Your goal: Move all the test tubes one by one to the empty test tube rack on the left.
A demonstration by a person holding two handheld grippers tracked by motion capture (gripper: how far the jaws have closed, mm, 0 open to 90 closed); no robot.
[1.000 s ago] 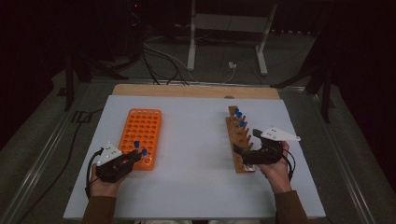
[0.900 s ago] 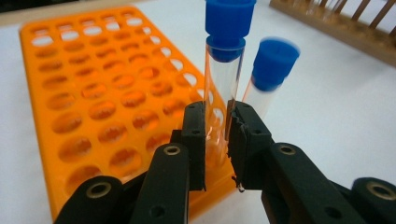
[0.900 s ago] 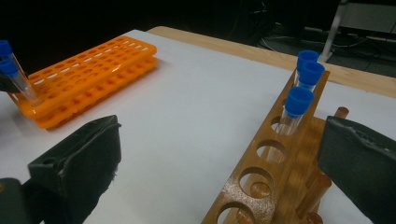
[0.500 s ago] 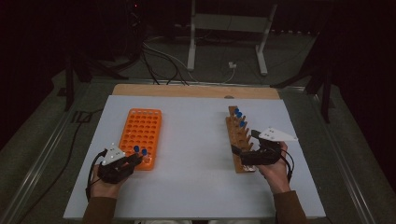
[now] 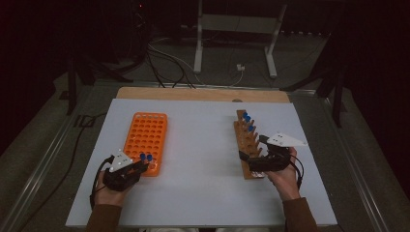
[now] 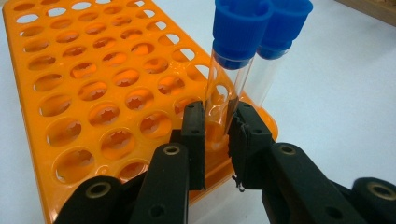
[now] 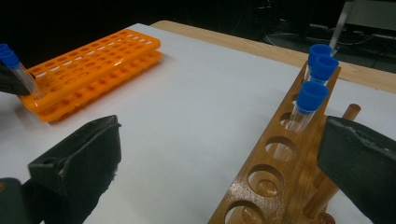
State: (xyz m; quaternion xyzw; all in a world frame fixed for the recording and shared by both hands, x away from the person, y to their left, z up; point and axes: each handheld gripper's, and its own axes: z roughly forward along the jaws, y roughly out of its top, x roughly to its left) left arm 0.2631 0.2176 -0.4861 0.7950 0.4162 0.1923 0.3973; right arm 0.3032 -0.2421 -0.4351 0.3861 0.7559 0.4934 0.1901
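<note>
My left gripper (image 6: 218, 119) is shut on a clear test tube with a blue cap (image 6: 231, 70), which stands upright in a near corner hole of the orange rack (image 6: 93, 93). A second blue-capped tube (image 6: 275, 56) stands just behind it. From above, the left gripper (image 5: 140, 164) sits at the orange rack's (image 5: 145, 133) near end. My right gripper (image 7: 218, 128) is open wide, its jaws either side of the near end of the wooden rack (image 7: 280, 163), touching nothing. Three blue-capped tubes (image 7: 312, 95) stand at that rack's far end. The right gripper (image 5: 251, 150) rests by the wooden rack (image 5: 244, 140).
The racks lie on a white sheet (image 5: 203, 159) over a wooden table (image 5: 193, 94), with bare sheet between them. Most holes of the orange rack are unfilled. Cables and a metal stand (image 5: 232, 29) sit on the dark floor beyond the table.
</note>
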